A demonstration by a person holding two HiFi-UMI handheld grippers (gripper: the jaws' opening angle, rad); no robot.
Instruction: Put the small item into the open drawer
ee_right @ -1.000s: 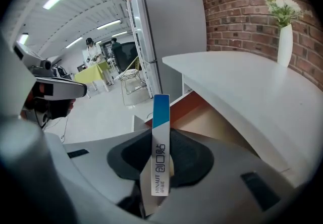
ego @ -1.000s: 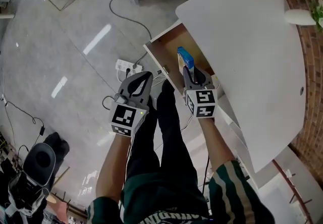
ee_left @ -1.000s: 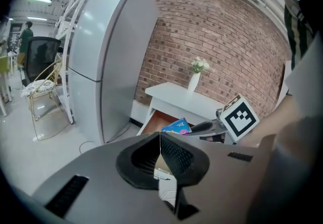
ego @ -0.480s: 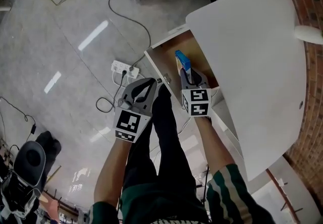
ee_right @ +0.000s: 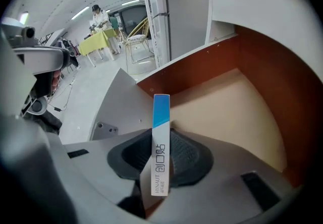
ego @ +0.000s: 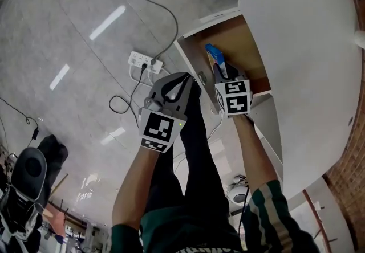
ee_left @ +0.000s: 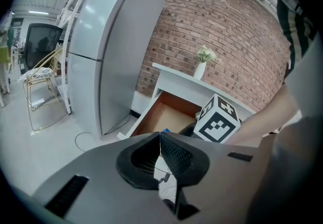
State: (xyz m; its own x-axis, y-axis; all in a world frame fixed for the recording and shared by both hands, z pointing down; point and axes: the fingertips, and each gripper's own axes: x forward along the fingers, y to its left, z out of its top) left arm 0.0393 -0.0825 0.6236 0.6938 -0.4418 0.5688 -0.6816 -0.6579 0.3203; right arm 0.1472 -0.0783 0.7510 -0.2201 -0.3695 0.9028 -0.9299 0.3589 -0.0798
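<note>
My right gripper (ego: pixel 222 70) is shut on a slim blue and white box (ego: pixel 213 56), which stands upright between its pads (ee_right: pixel 160 147). The box hangs over the near end of the open wooden drawer (ego: pixel 239 41), whose tan floor (ee_right: pixel 237 102) lies bare below it. My left gripper (ego: pixel 181 82) sits to the left, outside the drawer's front corner, with its jaws closed together and nothing between them (ee_left: pixel 160 155).
The white cabinet top (ego: pixel 319 58) overhangs the drawer at the right. On the grey floor lie a white power strip (ego: pixel 145 62) and cables (ego: pixel 122 103). The person's legs (ego: pixel 197 155) stand just below the drawer front. A grey fridge (ee_left: pixel 113 51) stands farther off.
Both grippers have sunk toward the drawer. The right one has tipped more steeply down with the box still in it, now over the drawer's near end.
</note>
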